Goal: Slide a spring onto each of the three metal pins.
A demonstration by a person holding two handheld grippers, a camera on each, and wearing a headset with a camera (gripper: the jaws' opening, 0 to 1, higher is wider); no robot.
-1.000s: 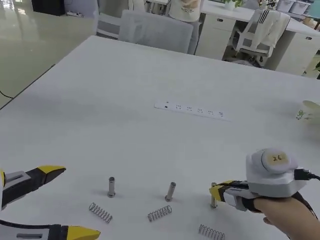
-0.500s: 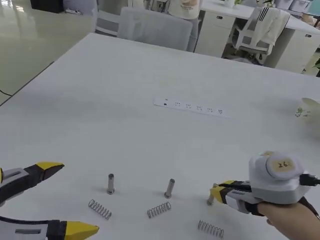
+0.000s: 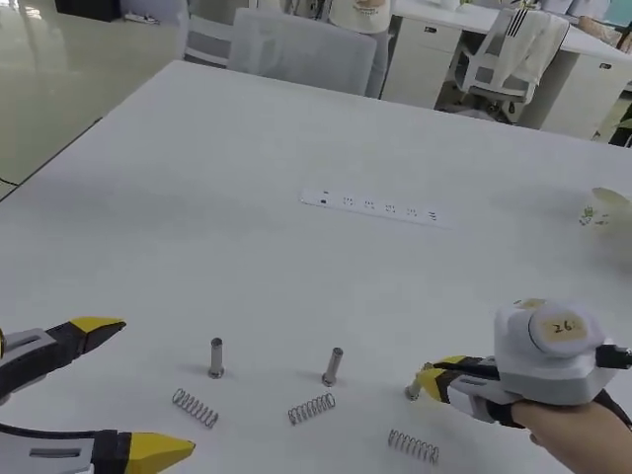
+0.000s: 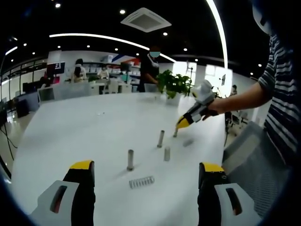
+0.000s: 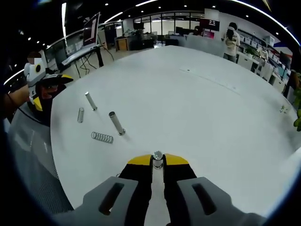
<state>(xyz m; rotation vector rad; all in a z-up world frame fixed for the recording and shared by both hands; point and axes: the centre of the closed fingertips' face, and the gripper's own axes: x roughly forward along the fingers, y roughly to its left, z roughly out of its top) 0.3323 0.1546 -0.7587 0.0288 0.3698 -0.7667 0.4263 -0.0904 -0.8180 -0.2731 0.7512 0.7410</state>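
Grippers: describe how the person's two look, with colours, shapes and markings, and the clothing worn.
Left gripper and right gripper look alike: black jaws with yellow tips on pale grey slotted bodies. The right is marked 26 and has a black cable. The person wears a striped shirt.

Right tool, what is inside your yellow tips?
A pin: its round top shows between the right tool's closed tips. The pin's lower part is covered by the tool.

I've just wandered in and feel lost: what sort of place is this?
Most likely an open-plan office or lab: a large white table with a power strip on it, an office chair at its far edge, and a ceiling air vent overhead.
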